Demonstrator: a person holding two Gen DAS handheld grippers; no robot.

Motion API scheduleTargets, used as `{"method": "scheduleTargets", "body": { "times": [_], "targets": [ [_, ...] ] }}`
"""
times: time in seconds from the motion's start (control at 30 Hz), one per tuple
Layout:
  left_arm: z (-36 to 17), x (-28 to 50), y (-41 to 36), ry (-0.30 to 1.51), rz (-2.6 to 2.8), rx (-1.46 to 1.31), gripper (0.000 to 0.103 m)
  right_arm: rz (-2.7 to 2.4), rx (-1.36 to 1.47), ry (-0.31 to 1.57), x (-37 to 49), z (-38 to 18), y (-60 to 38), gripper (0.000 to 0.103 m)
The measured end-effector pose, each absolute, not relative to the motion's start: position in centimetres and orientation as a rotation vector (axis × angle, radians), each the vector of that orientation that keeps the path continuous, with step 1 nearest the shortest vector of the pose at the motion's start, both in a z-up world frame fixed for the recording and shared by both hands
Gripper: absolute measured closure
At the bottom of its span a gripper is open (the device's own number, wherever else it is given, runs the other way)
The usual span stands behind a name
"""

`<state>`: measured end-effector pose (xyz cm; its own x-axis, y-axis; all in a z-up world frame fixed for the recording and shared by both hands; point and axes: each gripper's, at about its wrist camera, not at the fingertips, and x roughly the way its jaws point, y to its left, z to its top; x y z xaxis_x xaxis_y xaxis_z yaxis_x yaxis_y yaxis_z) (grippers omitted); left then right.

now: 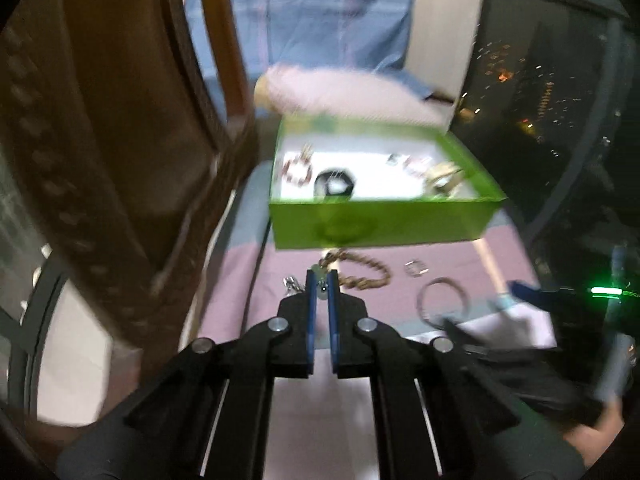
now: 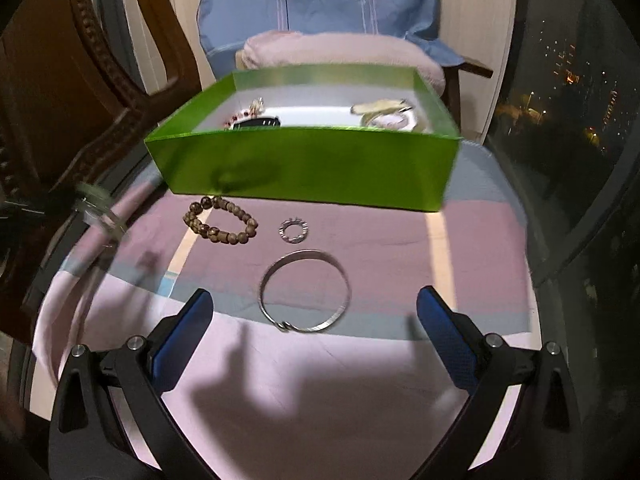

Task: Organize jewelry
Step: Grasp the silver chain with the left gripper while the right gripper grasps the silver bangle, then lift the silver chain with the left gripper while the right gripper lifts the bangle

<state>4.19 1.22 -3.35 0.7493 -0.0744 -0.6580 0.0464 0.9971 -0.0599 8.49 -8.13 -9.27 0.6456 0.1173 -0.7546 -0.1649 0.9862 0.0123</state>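
Up front, the left tool (image 1: 321, 280) is clamped on a small pale trinket (image 1: 319, 271), too blurred to identify, near the green box (image 2: 304, 168). The right tool (image 2: 314, 310) stands wide apart above the silver bangle (image 2: 305, 291) on the tabletop (image 2: 460, 248). Beaded bracelet (image 2: 220, 221) and small ring (image 2: 294, 231) lie beside the box.
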Motion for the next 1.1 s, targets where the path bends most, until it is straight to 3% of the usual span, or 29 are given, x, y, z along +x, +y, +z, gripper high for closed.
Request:
{"method": "scheduleTargets", "body": {
  "times": [0.1, 0.17, 0.23, 0.3, 0.33, 0.53, 0.83, 1.1],
  "targets": [
    [-0.5, 1.3, 1.0, 0.641, -0.111, -0.039, 0.098, 0.123, -0.128, 0.882, 9.4, -10.7, -6.8, 0.004],
    [0.6, 0.5, 0.7, 0.608, -0.135, -0.039, 0.098, 0.116, -0.136, 0.917, 9.9, -11.8, -6.5, 0.015],
    [1.5, -0.4, 0.4, 0.579, -0.15, -0.027, 0.098, 0.118, -0.11, 0.922, 10.1, -12.4, -6.5, 0.017],
    [2.1, -0.7, 0.4, 0.567, -0.161, -0.022, 0.098, 0.125, -0.118, 0.912, 10.2, -12.4, -6.4, 0.029],
    [2.3, -0.9, 0.6, 0.562, -0.166, -0.026, 0.098, 0.135, -0.122, 0.908, 10.2, -12.3, -6.3, 0.044],
    [2.7, -1.5, 1.5, 0.547, -0.186, -0.05, 0.098, 0.159, -0.062, 0.884, 9.3, -10.3, -7.1, 0.043],
    [2.0, -1.6, 1.4, 0.553, -0.196, -0.085, 0.098, 0.218, 0.035, 0.577, 0.7, 0.1, -11.8, 0.043],
    [1.5, -1.4, -0.4, 0.561, -0.21, -0.078, 0.097, 0.231, 0.048, 0.514, -0.8, 1.0, -13.7, 0.043]
  ]
}}
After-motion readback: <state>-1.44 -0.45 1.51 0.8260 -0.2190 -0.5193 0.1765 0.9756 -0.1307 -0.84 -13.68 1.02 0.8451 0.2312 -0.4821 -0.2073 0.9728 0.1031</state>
